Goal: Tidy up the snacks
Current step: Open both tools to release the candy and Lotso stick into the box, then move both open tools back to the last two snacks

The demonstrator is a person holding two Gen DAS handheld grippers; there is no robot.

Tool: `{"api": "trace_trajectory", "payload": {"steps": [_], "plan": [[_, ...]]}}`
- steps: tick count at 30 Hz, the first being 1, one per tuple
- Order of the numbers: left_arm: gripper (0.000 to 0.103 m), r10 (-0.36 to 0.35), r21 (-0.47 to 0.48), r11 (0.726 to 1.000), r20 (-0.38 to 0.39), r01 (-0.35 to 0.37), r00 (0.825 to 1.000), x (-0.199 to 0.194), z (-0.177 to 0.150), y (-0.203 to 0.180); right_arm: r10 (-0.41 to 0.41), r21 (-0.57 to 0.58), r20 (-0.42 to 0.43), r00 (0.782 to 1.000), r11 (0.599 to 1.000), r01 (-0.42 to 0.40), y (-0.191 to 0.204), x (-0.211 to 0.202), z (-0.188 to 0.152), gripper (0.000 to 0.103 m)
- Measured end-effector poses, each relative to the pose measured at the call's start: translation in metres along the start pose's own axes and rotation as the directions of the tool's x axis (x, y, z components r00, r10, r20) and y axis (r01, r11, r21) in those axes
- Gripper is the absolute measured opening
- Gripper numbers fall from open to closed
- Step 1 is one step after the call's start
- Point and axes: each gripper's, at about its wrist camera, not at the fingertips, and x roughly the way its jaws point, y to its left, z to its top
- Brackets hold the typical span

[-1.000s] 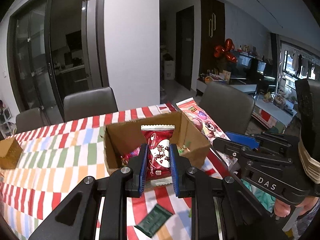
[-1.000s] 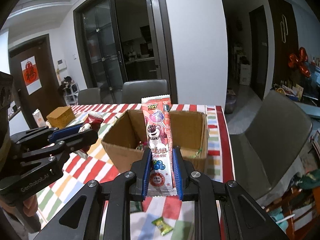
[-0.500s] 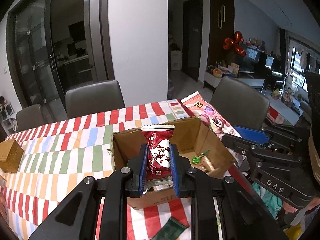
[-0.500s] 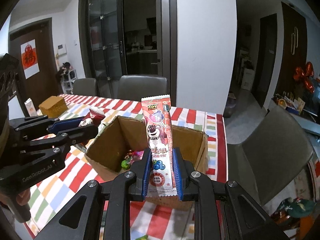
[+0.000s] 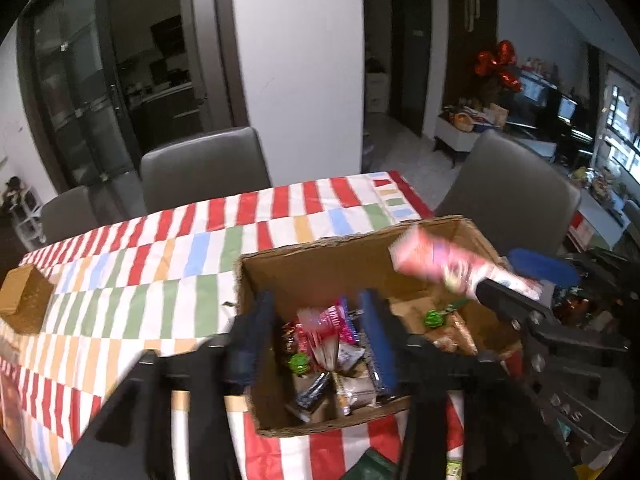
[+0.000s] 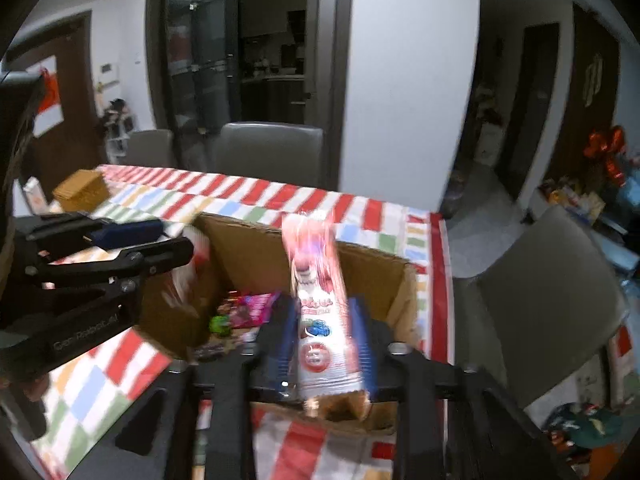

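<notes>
- Clearly, two grippers are hanging over one cardboard box (image 5: 360, 264), which is sitting on a striped tablecloth (image 5: 160, 256) near the table's corner.
- Left gripper (image 5: 320, 336): its jaws are opening, standing apart; a blurred red packet (image 5: 324, 328) is showing between them over the box, and no pad is pressing on it.
- Right gripper (image 6: 326, 336): its jaws are opening too; one long pink snack packet (image 6: 316, 300) is standing upright between the blue pads, above the box's near wall. Blur is hiding whether a pad is touching it; it is looking loose.
- In the left wrist view that same long packet is appearing as a pink smear at the box's far right corner, beside the right gripper's black frame.
- Inside the box, at least two green wrapped sweets (image 5: 434, 318) are lying among a heap of wrappers (image 5: 340, 384); the exact count is being lost to blur and to the fingers in front.
- One smaller brown box (image 5: 24, 300) is resting on the cloth, well apart at the left edge.
- Three grey chairs (image 5: 204, 168) are standing around the table in the left wrist view, one of them cut off by the frame.
- One dark green packet (image 5: 376, 464) is peeking out on the cloth below the box, mostly hidden by the left gripper.
</notes>
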Motion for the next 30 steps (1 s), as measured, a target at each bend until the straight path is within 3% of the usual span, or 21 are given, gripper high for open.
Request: {"api": "trace_trajectory", "payload": {"steps": [16,30], "plan": [[0.061,-0.019,0.108,0.994,0.050,0.014,0.999,-0.068,-0.042,-0.015,0.072,-0.014,0.006,0.997,0.997,-0.072,0.010,-0.050,-0.030,0.047],[0.064,-0.030,0.219,0.975,-0.020,0.033,0.999,-0.079,-0.094,-0.033,0.102,-0.096,-0.090,0.991,0.989,-0.110,0.028,-0.060,-0.081,0.047]]}}
